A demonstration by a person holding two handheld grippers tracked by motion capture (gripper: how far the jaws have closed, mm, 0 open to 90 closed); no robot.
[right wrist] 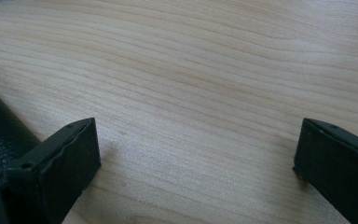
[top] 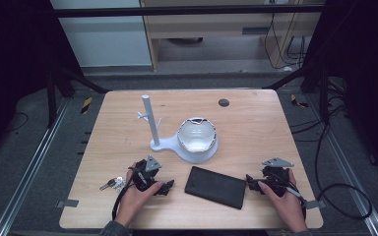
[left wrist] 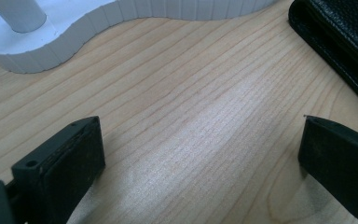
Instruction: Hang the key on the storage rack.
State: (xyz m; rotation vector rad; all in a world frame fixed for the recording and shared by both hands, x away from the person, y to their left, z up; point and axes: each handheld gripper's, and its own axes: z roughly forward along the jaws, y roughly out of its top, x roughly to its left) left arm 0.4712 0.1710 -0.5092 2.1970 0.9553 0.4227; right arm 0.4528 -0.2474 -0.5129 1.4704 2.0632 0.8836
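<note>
Lying at the far left of the work area in the high view, a small bunch of keys (top: 112,184) rests on the wooden table (top: 256,123) near its front edge, just beside the left gripper (top: 166,187). That gripper sits low over the table in the person's left hand (top: 137,194), its tips pointing toward the black wallet (top: 216,187); in the left gripper view its two black jaws stand wide apart with only bare wood grain between them, gripping nothing. Behind it, toward the table centre, stands a white stand (top: 170,143) made of an upright post with short side pegs on a curved base, and the base widens into a round dish (top: 197,135) holding a shiny domed object whose nature cannot be determined. The ribbed edge of that base (left wrist: 121,14) appears at the top of the left gripper view, with a corner of the wallet (left wrist: 340,37) at upper right. The wallet lies flat and slightly skewed between the two grippers, close to each but touched by neither. At the right, the right gripper (top: 250,180) rests near the front edge in the person's right hand (top: 285,196), tips facing the wallet; the right gripper view shows its jaws fully spread over bare wood, with the wallet's edge (right wrist: 0,130) just beyond the left-hand jaw in that view.
</note>
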